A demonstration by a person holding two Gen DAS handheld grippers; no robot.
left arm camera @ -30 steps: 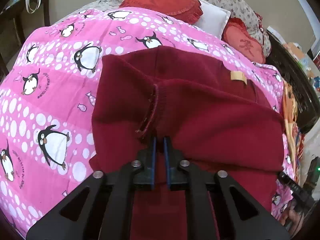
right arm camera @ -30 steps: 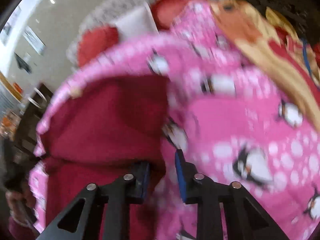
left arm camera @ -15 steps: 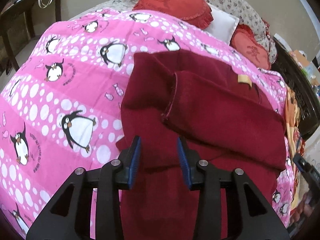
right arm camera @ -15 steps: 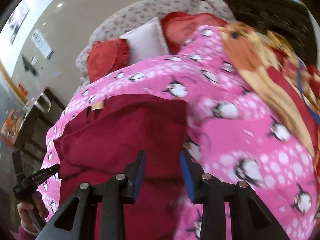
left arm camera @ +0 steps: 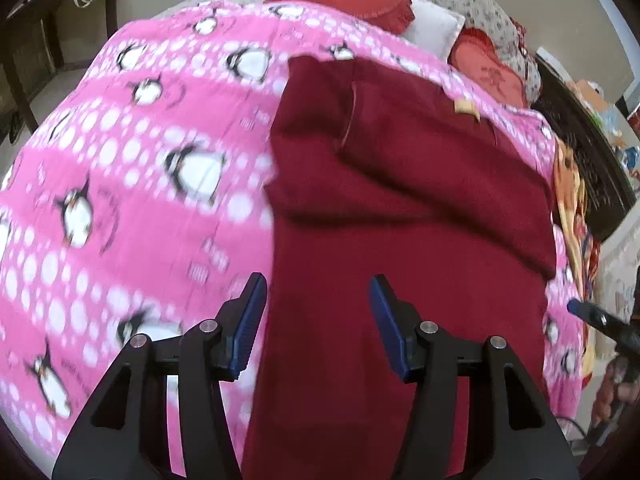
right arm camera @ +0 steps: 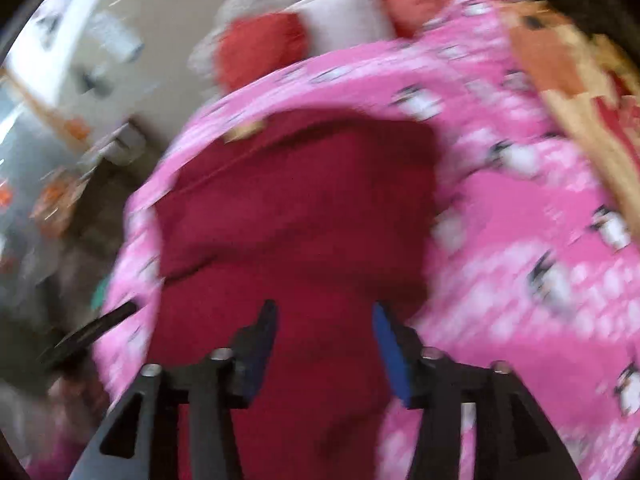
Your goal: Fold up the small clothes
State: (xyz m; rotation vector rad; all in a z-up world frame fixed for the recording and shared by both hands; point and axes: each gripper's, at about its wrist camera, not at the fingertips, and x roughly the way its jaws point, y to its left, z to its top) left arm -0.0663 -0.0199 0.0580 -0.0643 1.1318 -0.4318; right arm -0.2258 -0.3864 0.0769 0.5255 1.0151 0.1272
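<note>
Both tongs have spread wider and let go since a second ago! The left tongs hang released above the maroon garment, straddling its left edge. The right tongs gape too, low over its right side. The garment lies folded on the pink penguin blanket on the bed. Only the left view sharply shows the tan label; the right view is blurred.

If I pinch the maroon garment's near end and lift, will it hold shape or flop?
Probably flop: the maroon garment lies in soft folds and creases. It looks thick, so likely weighty, and may drag the pink penguin blanket. Both hand-held grippers are open.
</note>
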